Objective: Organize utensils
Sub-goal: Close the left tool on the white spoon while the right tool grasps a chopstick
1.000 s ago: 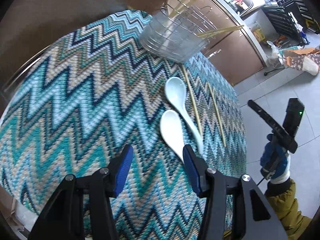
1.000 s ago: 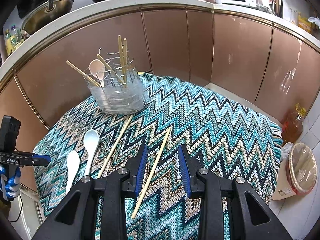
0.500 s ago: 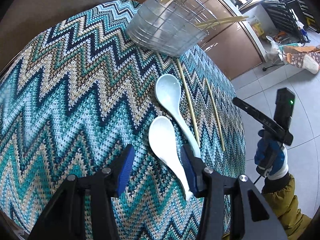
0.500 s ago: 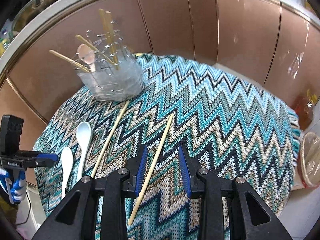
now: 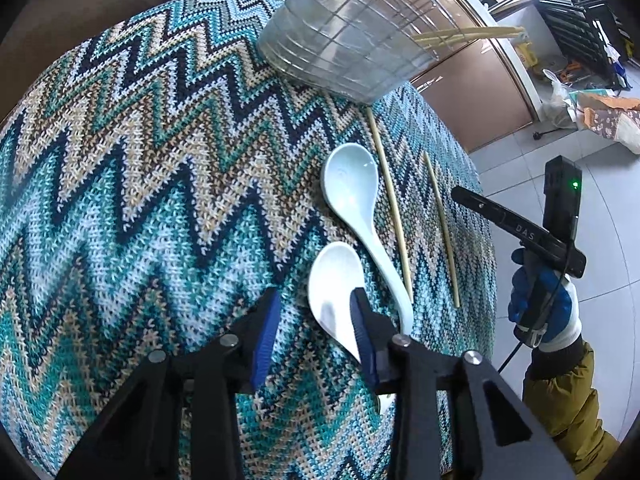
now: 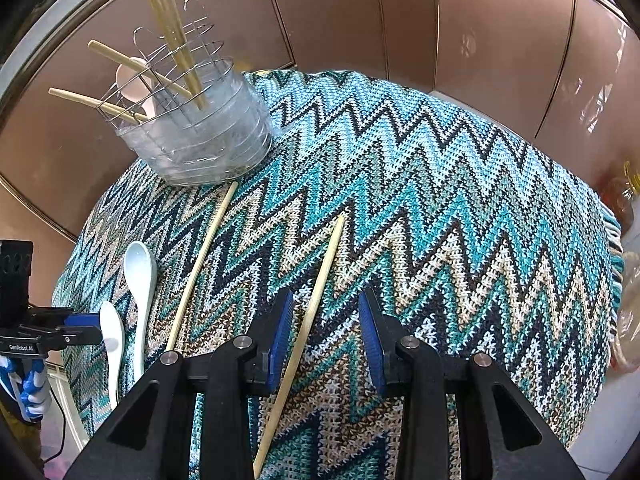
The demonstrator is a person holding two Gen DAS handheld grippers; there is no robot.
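Left wrist view: the left claw [image 5: 314, 322] has just been closing, its jaws still apart around the white spoon [image 5: 334, 292], pads not pressing it. Right wrist view: the right claw [image 6: 324, 330] stands open astride a chopstick [image 6: 310, 312] lying on the worktop [image 6: 460, 200], the utensil holder [image 6: 200, 140] far ahead to its left.

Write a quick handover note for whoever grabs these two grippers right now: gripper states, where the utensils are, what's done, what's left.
Left gripper: jaws have just been closing around the near white spoon, not yet gripping.
Right gripper: open, straddling the right chopstick without pinching it.
On the cloth: second spoon and left chopstick.
Done: the wire holder already has chopsticks and one spoon.
Left: two spoons and two chopsticks to go into the holder.
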